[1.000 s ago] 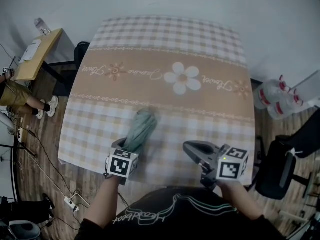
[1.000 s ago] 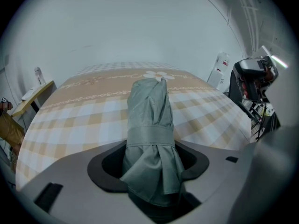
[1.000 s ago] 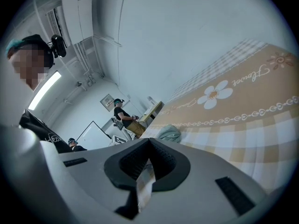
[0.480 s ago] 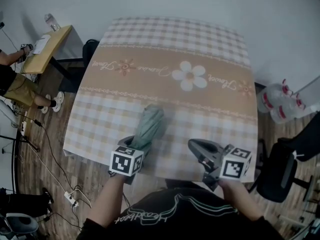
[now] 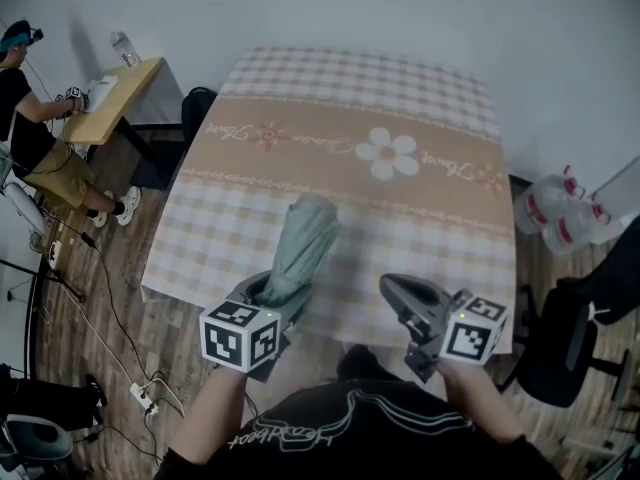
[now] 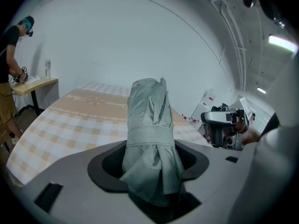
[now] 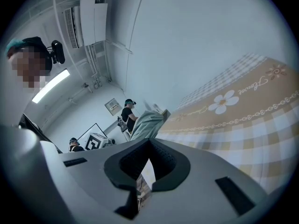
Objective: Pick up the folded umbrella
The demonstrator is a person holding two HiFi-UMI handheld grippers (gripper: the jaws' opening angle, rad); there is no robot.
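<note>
Item: folded umbrella point(image 5: 305, 243), pinched at its base by left gripper point(image 5: 266, 291), apparently clear of the table point(image 5: 430, 98); right gripper point(image 5: 392, 286) pressed together, empty; pick-up essentially complete.

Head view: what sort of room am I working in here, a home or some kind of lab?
Probably a lab or recording room, not a home: a bare white wall, a person wearing headgear at a side desk, and a power strip lying loose on the wood floor.
</note>
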